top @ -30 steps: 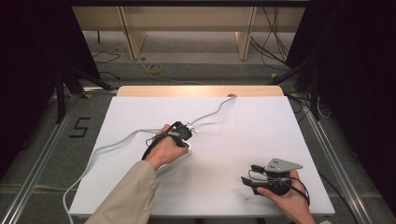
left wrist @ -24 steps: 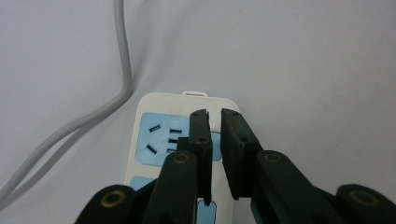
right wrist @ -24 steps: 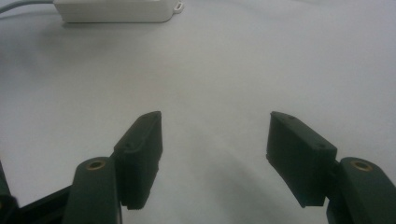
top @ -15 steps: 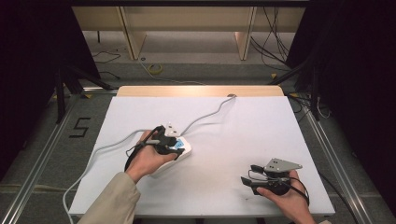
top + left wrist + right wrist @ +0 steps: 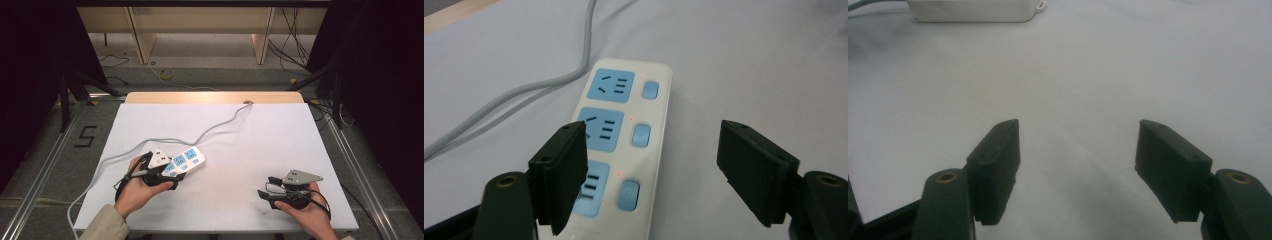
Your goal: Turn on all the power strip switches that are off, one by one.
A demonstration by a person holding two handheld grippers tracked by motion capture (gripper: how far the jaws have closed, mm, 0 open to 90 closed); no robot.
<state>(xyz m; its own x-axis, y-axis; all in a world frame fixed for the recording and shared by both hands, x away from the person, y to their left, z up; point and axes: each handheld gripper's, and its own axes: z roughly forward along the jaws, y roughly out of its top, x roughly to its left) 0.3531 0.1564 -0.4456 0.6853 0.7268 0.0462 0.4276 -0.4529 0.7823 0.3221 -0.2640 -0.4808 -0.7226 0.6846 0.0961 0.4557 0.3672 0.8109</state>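
A white power strip (image 5: 189, 159) with three blue sockets and blue switches lies flat on the white table (image 5: 260, 140), left of the middle. Its grey cable (image 5: 220, 125) runs to the far edge. My left gripper (image 5: 171, 176) sits at the strip's near-left end and its jaws have just been opening. In the left gripper view the strip (image 5: 624, 125) lies below and ahead of my left gripper (image 5: 651, 137), and the pads do not touch it. My right gripper (image 5: 265, 187) rests open and empty at the near right, pointing left. Its own view looks across my right gripper (image 5: 1078, 130) at the strip's end (image 5: 973, 10).
A second stretch of grey cable (image 5: 100, 172) loops off the table's left edge toward the floor. A wooden strip (image 5: 215, 97) borders the far edge. Beyond it stand shelf legs (image 5: 142, 40) and loose floor cables (image 5: 165, 74). A "5" mark (image 5: 85, 136) is on the floor at left.
My left hand has drawn back toward the near left, and the strip has come a little nearer with it. Its jaws went from shut to open. The right hand has stayed put.
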